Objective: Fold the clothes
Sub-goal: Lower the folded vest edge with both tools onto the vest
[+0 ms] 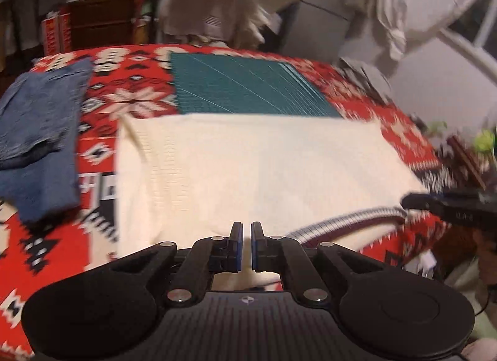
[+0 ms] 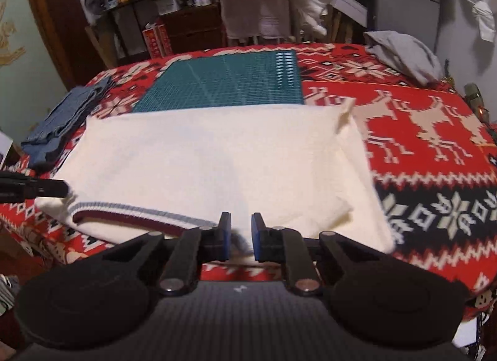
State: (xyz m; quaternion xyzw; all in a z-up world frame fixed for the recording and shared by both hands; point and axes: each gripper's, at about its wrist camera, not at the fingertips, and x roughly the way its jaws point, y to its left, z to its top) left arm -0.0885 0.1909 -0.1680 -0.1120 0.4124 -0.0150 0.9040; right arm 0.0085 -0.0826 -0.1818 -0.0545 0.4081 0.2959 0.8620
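Left wrist view first: my left gripper (image 1: 245, 246) sits low at the near edge of the cream knit sweater with the grey-and-maroon striped ribbed hem (image 1: 248, 174), pads drawn close with a sliver of pale cloth between them. I judge it pinched on the sweater, though the narrow gap leaves some doubt. Off to the right of my fingers, the right gripper (image 1: 407, 201) shows as a dark tip touching the sweater's corner where the striped hem curls round.

Over to the right wrist view: my right gripper (image 2: 240, 236) is also down at the near edge, blue pads (image 2: 225, 236) a little apart with a fold of cloth bunched between them; whether it truly bites, I cannot tell. The striped hem runs leftward from my fingers, and the left gripper (image 2: 65, 188) pokes in at the far left corner.

Ahead of both sets of fingers the sweater lies flat and squared on the red, white and black patterned knit tablecloth (image 2: 435, 150), its far edge overlapping the green gridded cutting mat (image 2: 223, 84). Holding both near corners makes sense to me: it keeps the edge taut for carrying over. Left of it sits a folded blue denim garment (image 1: 40, 131); far right, a crumpled grey cloth (image 2: 403, 53).
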